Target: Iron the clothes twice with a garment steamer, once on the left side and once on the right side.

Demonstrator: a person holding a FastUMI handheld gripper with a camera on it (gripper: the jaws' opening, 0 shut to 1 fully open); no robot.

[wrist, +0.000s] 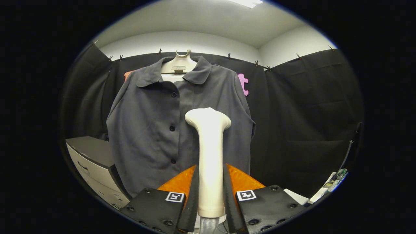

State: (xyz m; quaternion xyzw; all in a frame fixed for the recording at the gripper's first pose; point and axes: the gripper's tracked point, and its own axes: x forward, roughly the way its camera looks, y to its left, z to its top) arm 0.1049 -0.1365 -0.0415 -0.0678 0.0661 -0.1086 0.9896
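Clamping the steamer [209, 156] upright, the hand-held gripper [210, 191] points its head at the hanging shirt [149, 123].

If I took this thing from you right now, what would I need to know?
Gripper: jaws shut on the steamer, held upright, head up.
Shirt: grey, buttoned, on a hanger against the booth wall, just beyond the steamer head, which sits in front of the button line. Whether they touch, I cannot tell.
Done: steamer picked up and brought to the shirt.
Left: judging by this, probably both passes, left side and right side.
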